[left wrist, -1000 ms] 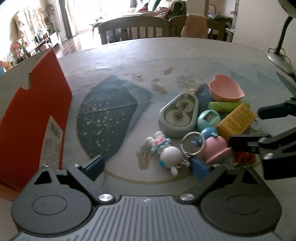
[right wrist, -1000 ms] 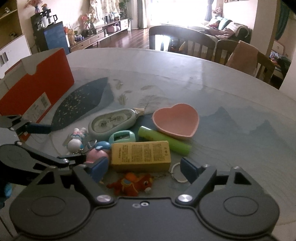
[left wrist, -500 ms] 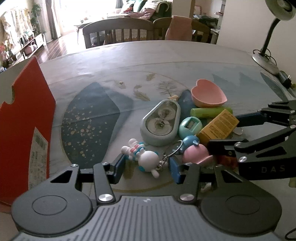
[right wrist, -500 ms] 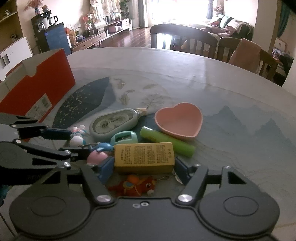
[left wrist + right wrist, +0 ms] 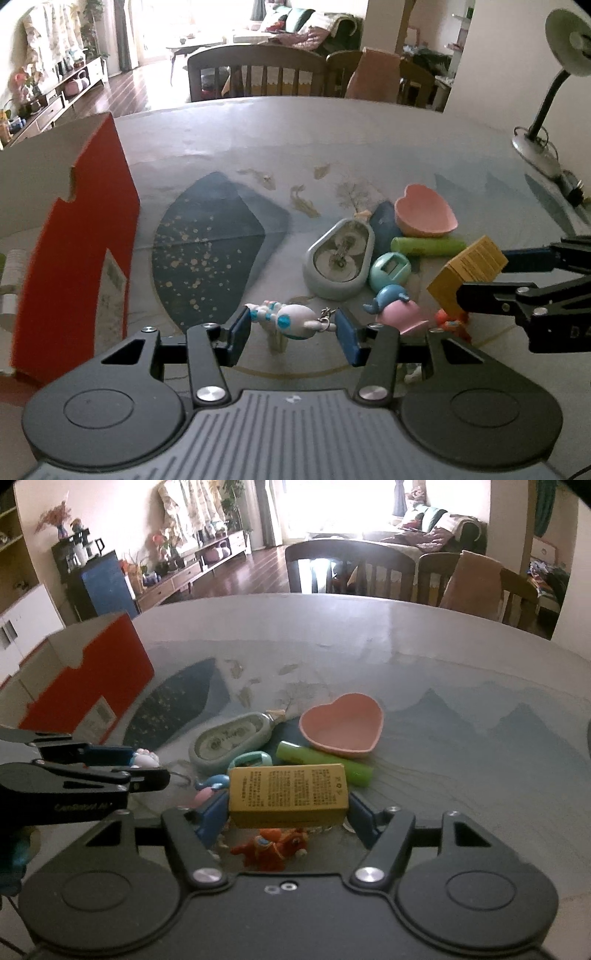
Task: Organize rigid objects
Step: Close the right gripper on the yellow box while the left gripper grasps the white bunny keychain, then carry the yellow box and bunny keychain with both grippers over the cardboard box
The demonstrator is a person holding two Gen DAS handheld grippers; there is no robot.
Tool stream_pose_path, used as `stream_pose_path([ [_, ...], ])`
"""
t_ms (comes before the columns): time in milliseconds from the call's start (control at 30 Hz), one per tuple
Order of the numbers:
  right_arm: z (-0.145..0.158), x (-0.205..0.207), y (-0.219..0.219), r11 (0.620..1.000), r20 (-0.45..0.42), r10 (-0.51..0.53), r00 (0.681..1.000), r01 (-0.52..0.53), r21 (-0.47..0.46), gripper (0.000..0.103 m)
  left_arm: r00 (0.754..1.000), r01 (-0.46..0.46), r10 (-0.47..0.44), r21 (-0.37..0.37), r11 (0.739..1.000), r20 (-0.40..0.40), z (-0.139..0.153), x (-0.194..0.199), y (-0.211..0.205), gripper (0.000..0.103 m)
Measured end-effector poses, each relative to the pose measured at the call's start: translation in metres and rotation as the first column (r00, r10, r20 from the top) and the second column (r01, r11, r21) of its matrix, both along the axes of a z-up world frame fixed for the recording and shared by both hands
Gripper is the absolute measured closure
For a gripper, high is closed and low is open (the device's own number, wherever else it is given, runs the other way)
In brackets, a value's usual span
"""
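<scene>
Round dining table with painted cloth, red box at nine o'clock, clutter of trinkets at two o'clock; left gripper clenched end to end on white robot keychain, right gripper clamped across yellow box, both raised just above the pile. Could lose the keychain, pinched by rounded tips with ring dangling, or let the box pivot between the pads. Seen only from the right wrist: orange toy beneath the box; only from the left: desk lamp at one o'clock.
</scene>
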State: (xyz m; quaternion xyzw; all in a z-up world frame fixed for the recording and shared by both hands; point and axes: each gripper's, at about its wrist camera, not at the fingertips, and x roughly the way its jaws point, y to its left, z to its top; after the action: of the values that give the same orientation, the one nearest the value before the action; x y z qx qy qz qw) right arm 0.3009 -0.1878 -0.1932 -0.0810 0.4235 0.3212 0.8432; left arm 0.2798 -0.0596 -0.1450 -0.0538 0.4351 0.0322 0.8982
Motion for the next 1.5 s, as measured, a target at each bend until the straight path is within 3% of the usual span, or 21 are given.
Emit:
stream_pose_path([
  [300,0.029,-0.022,-0.010,0.999,0.000,-0.011,1.000,0.011,0.044,0.034,0.999,-0.018,0.019,-0.030,0.999,0.045,0.025,-0.016,0.003,0.053],
  [800,0.089,-0.063,0.006,0.995,0.070,0.016,0.997,-0.024,0.102,0.034,0.987,0.004,0.004,-0.055,0.998,0.158,0.095,-0.053,0.015,0.053],
  [1267,0.121,-0.100,0.083,0.987,0.123,0.080,0.989,-0.096,0.128,0.034,0.973,-0.020,0.027,-0.030,0.999,0.227,0.136,-0.095,0.082,0.053],
  [1500,0.112,-0.101,0.116,0.991,0.105,0.055,0.993,-0.068,0.118,0.034,0.985,-0.028,0.033,-0.034,0.999,0.171,0.121,-0.105,0.126,0.053],
])
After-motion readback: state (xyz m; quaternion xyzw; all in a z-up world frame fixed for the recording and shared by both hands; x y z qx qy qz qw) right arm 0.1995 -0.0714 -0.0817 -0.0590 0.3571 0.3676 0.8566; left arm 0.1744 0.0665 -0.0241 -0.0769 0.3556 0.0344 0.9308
